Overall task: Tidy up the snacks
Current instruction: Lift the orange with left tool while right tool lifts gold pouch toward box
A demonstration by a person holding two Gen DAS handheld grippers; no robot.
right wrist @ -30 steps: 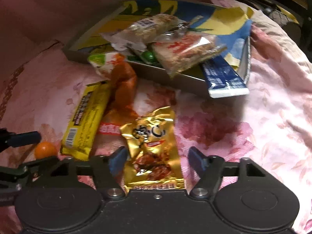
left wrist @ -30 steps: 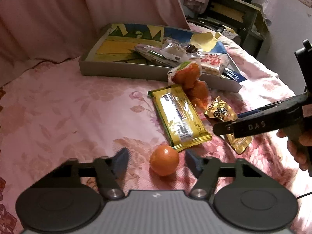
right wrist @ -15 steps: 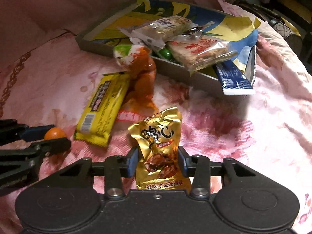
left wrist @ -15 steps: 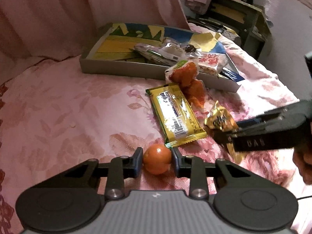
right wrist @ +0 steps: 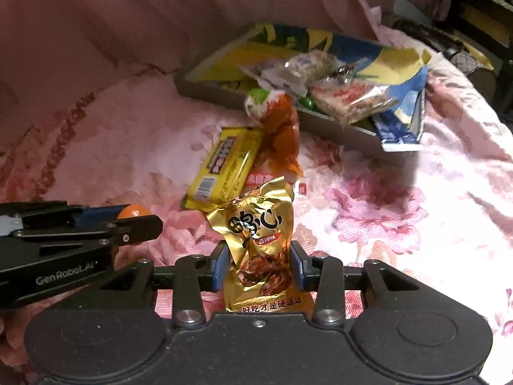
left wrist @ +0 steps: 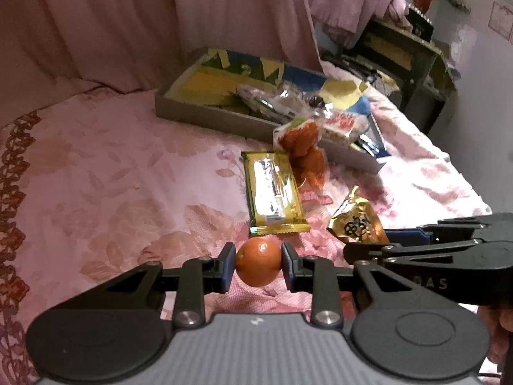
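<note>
My left gripper (left wrist: 258,263) is shut on a small orange (left wrist: 258,265) and holds it above the pink floral bedcover; the orange also shows in the right wrist view (right wrist: 133,211). My right gripper (right wrist: 259,264) is shut on a gold snack packet (right wrist: 261,243), seen in the left wrist view (left wrist: 356,223) at the right. A yellow bar packet (left wrist: 272,189) and an orange snack bag (left wrist: 304,150) lie on the cover between the grippers and the shallow grey box (left wrist: 205,115), which holds several snack packets (right wrist: 346,96).
The pink floral bedcover (left wrist: 96,176) spreads to the left. A pink curtain (left wrist: 128,25) hangs behind the box. A dark shelf unit (left wrist: 400,54) stands at the far right beyond the bed edge.
Both grippers closed from open: the left on the orange, the right on the gold packet. Both have since lifted their items off the cover.
</note>
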